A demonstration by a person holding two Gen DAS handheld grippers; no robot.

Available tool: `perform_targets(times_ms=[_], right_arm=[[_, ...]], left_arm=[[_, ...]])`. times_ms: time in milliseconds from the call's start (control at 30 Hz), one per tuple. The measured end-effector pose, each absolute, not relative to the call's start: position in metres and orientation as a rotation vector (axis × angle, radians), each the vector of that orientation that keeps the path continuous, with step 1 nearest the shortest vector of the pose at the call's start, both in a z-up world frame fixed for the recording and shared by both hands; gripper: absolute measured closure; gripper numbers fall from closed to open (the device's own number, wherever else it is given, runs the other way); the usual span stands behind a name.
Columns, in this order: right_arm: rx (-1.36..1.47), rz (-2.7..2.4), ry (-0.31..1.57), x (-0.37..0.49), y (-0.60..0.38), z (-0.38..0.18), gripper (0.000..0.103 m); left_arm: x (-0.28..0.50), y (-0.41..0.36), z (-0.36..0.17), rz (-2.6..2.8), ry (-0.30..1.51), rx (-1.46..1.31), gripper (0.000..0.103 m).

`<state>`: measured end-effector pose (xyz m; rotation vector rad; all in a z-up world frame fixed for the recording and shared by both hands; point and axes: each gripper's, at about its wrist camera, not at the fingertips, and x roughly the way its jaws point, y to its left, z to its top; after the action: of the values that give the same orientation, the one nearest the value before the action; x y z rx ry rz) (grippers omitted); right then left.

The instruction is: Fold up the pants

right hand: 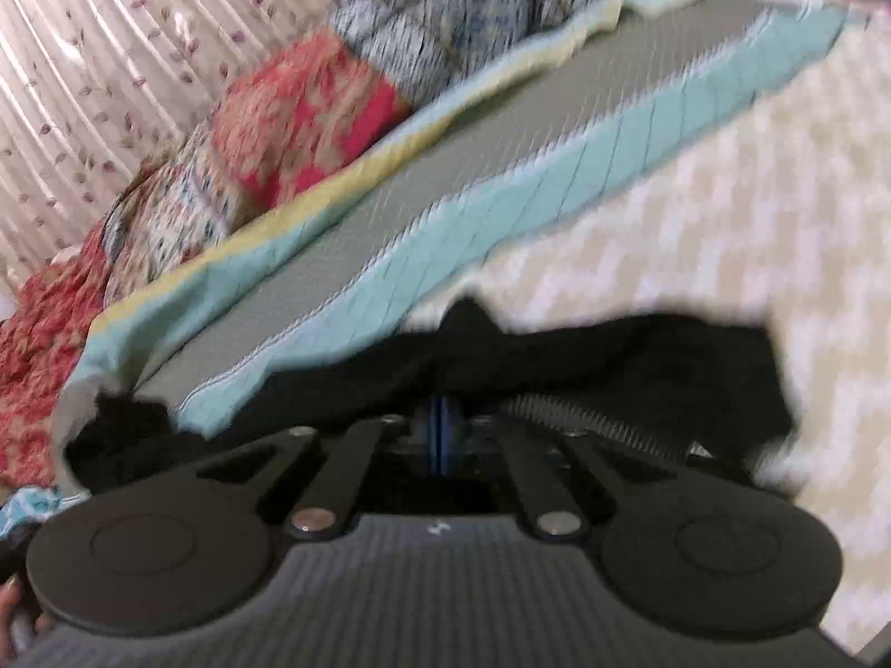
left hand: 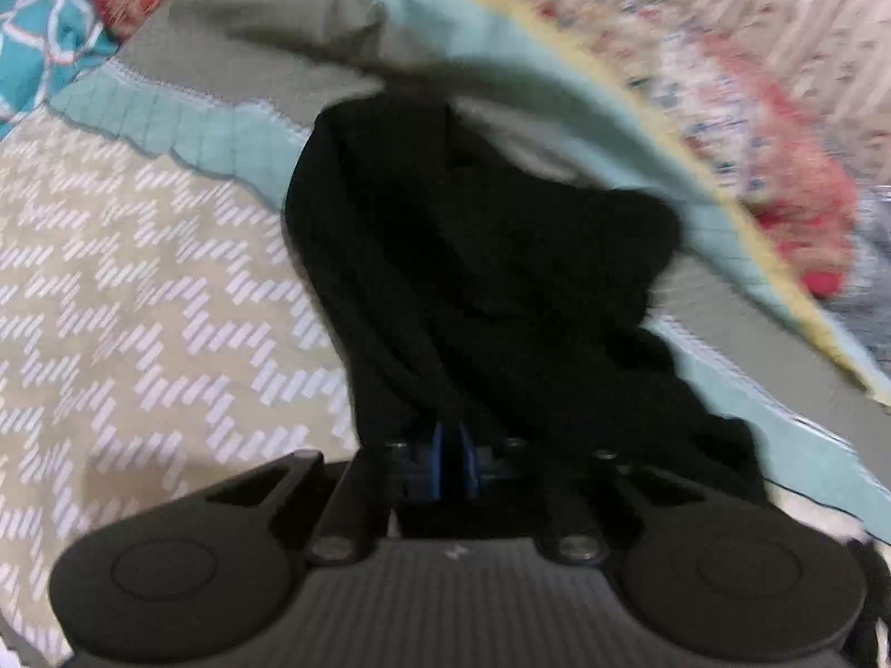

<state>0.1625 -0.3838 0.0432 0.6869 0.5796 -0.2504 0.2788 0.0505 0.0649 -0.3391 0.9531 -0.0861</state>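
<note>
I have both grippers clamped on the black pants point(left hand: 473, 289). Through the left wrist camera, the left gripper point(left hand: 451, 445) has its blue fingers point(left hand: 440, 459) pressed together on a bunched fold of the dark cloth, which rises straight out of the grip and fans away from me, up the frame, in long creases. The far end of the garment is draped over the grey panel point(left hand: 250, 44) and teal band point(left hand: 184, 133) of a quilted bed cover, while to my left the bed is spread with a beige sheet point(left hand: 122, 300) patterned with white zigzag dashes. The picture is smeared, so I cannot tell which part of the pants I am pinching here.

Through the right wrist camera, the right gripper point(right hand: 444, 434) is likewise closed tight, its blue fingers point(right hand: 442, 423) nipping the edge of the pants point(right hand: 640, 367), which stretch sideways across the frame just beyond the fingertips. A ribbed strip of the garment, possibly a waistband, shows to the right of the grip. The cloth hangs in front of the teal band point(right hand: 501, 234) of the cover and the zigzag sheet point(right hand: 752, 222). Behind the cover lies a heap of red and blue floral fabric point(right hand: 289, 117), with a pale flowered curtain point(right hand: 111, 44) beyond it. In the lower left corner I can just see the fingertips of a hand point(right hand: 11, 607) beside the gripper body.
</note>
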Motion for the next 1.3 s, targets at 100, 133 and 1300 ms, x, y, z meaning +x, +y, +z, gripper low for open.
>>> perform_targets(times_ms=[100,133,1300], right_arm=[[0.600,-0.299,0.441,0.132,-0.398,0.084,0.100],[0.589,-0.313,0.394,0.117,-0.403,0.098,0.101],[0.397,-0.169,0.780,0.151,-0.376,0.054,0.089]], left_arm=[[0.234,0.067,0.097,-0.205,0.890,-0.425,0.096],[0.214,0.073,0.109,-0.250,0.868,-0.453,0.096],[0.186,0.136,0.075,-0.175,0.970,-0.508,0.097]])
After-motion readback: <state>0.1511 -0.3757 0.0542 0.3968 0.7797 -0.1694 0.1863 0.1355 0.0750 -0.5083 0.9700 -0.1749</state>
